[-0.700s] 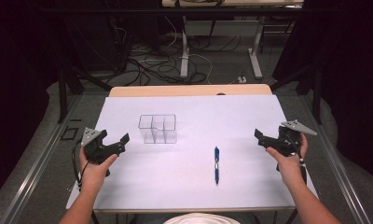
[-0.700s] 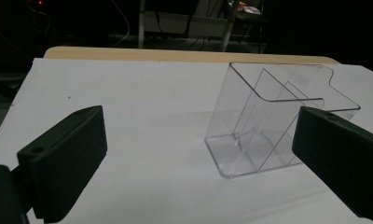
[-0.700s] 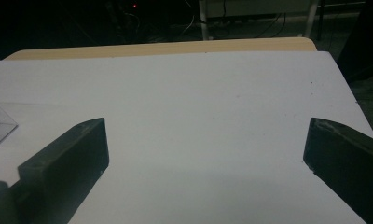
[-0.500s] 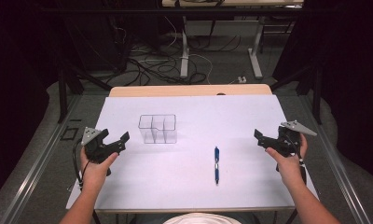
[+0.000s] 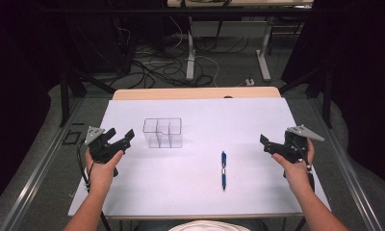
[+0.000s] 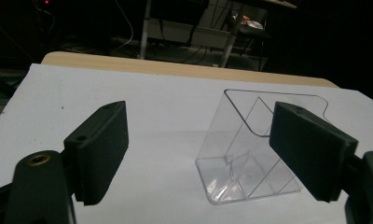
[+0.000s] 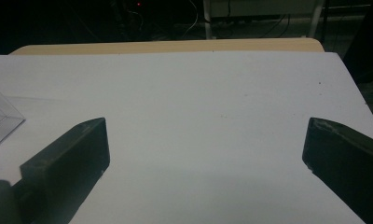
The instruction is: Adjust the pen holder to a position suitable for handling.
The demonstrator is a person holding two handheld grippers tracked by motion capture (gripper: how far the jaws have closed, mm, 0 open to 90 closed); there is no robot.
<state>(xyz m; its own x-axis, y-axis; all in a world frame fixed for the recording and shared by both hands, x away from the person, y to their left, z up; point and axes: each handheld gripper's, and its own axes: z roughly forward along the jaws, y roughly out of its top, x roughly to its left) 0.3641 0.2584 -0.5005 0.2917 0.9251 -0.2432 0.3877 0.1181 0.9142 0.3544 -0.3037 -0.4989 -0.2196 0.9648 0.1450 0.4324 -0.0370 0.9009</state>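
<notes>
Both tools held low over the table (image 5: 190, 192), white sheet on top, nothing gripped.

L tool (image 5: 117, 140): jaws spread, empty, aimed at the clear organiser (image 5: 162, 133), which stands upright just beside it, a bit towards the far edge. In left gripper view the organiser (image 6: 250, 154) sits ahead between the two black jaws but not touched; looks like thin see-through plastic w/ inner dividers.

R tool (image 5: 273, 146): jaws wide apart, empty, at the right side. Blue pen (image 5: 224, 170) lies flat on the sheet, lengthwise towards the person, between the two hands, nearer the R tool but apart from it.

Risks, as I judge them:
- Organiser prob. light and slick; a one-sided nudge from the L tool could slide or tip it instead of seating it.
- Clear walls hard to read against white, so easy to misjudge the edge.
- Pen is round; a grab off-centre could roll it away or pivot it in the jaws.
- Pen dropped against a divider might knock the organiser over.
</notes>
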